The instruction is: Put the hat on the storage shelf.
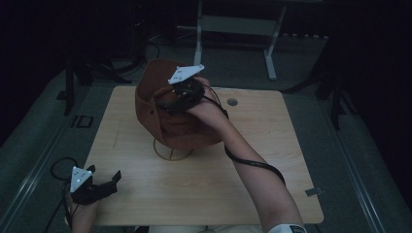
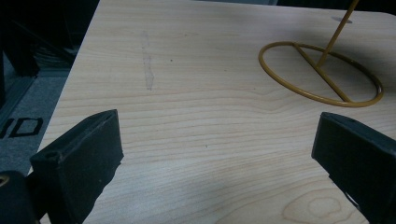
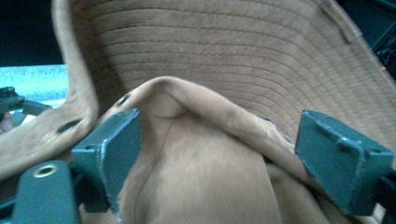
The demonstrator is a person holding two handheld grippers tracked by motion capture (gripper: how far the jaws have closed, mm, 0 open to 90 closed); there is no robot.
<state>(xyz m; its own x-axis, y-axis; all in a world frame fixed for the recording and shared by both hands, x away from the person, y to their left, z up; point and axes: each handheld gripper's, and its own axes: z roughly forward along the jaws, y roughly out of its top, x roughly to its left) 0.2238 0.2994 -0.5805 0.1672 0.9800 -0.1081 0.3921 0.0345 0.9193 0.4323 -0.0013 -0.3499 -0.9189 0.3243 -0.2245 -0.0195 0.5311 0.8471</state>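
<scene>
Matt brown cloth hat [image 3: 224, 56], thin yellow metal stand [image 2: 322, 74], smooth wood-grain table [image 2: 196, 130].

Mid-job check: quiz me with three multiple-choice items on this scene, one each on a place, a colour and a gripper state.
1. Where is the brown hat?
A. flat on the table
B. on the wire stand
C. on the floor

2. What colour is the wire stand?
A. yellow-gold
B. blue
C. white

3. How do the right gripper jaws stand?
A. shut on the brim
B. shut, empty
C. open, apart at the hat

Answers:
1 B, the hat sits above the stand's ring base in the high view.
2 A, the left gripper view shows it.
3 C, the jaws stand wide apart.
</scene>
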